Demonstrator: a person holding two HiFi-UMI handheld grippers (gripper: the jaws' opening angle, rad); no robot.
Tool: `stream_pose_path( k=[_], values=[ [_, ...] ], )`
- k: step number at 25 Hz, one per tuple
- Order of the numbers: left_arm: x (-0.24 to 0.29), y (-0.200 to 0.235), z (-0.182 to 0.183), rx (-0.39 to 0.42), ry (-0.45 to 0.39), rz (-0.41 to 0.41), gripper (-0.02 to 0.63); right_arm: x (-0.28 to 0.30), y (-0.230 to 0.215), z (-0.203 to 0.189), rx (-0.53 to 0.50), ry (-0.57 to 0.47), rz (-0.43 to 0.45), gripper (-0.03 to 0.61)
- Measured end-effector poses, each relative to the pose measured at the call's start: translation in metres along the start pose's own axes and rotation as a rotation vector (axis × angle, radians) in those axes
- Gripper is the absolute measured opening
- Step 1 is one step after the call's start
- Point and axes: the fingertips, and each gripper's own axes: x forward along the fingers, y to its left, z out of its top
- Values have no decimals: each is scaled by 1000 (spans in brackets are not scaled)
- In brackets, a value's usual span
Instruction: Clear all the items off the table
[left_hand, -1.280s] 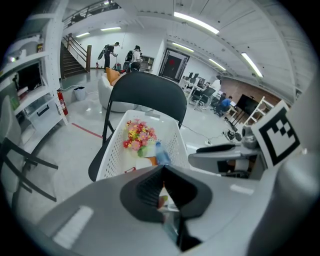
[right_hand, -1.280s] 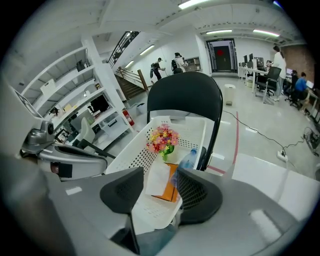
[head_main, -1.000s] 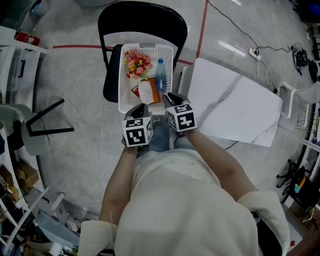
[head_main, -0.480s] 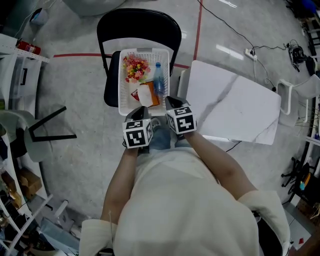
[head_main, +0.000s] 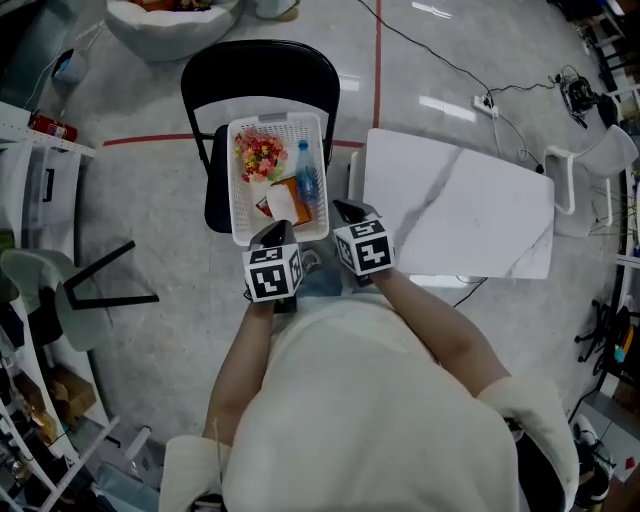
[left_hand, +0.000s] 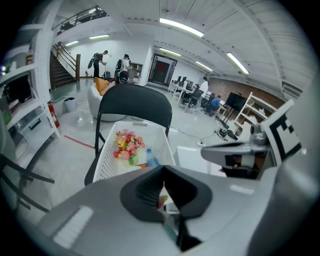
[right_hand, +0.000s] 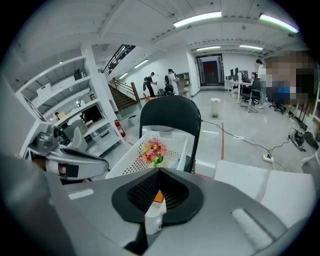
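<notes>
The counter (head_main: 470, 210) looks bare edge to edge, so the job reads as done or v. nearly. Step in hand is prob. the wrap-up: get clear of the basket and check.

L claw (left_hand: 163, 171): tips meet, nothing pinched. R claw (right_hand: 159, 172): also closed and empty as far as I can judge. The white/orange bits low in its gap look like basket contents behind it, not a held thing. Both hang side by side just off the basket's near edge, close to the person's body.

The task's things all sit in the white basket (head_main: 238, 190) on the seat of the black chair (head_main: 260, 65), just beside the counter's left edge.

To do it well:
- Keep both claws closed and above the basket's near rim, no knocks. The basket seems to overhang the seat's front, so a bump might tip it.
- Scan the counter's corners + far edge before calling it. The grey veins in the top could hide sth flat.

Count:
- flower bunch (head_main: 259, 155) x1, far-left corner of basket
- bottle (head_main: 307, 172) x1, along its right wall
- white pack (head_main: 282, 203) x1, near edge, mid
- orange pack (head_main: 299, 188) x1, partly under the white one
- basket x1, chair x1
- on the counter: 0
</notes>
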Motion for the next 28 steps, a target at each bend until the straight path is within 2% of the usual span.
stream_pose_path(
  k=[8,15,23,28],
  values=[
    [11,-38,15,87,13,-89,9,-32,-41,-2,91,-57,-97,-2],
    [17,-75,31,198,18,-188,9,-57,-65,-17,201,-92,-188,-2],
    [16,-112,36,274,17,-252,9,-90,-82,-14,243,-155,-229,-2],
    [11,-137,28,306,8,-278,9,-115,-88,-31,278,-183,-238,-2]
  ],
)
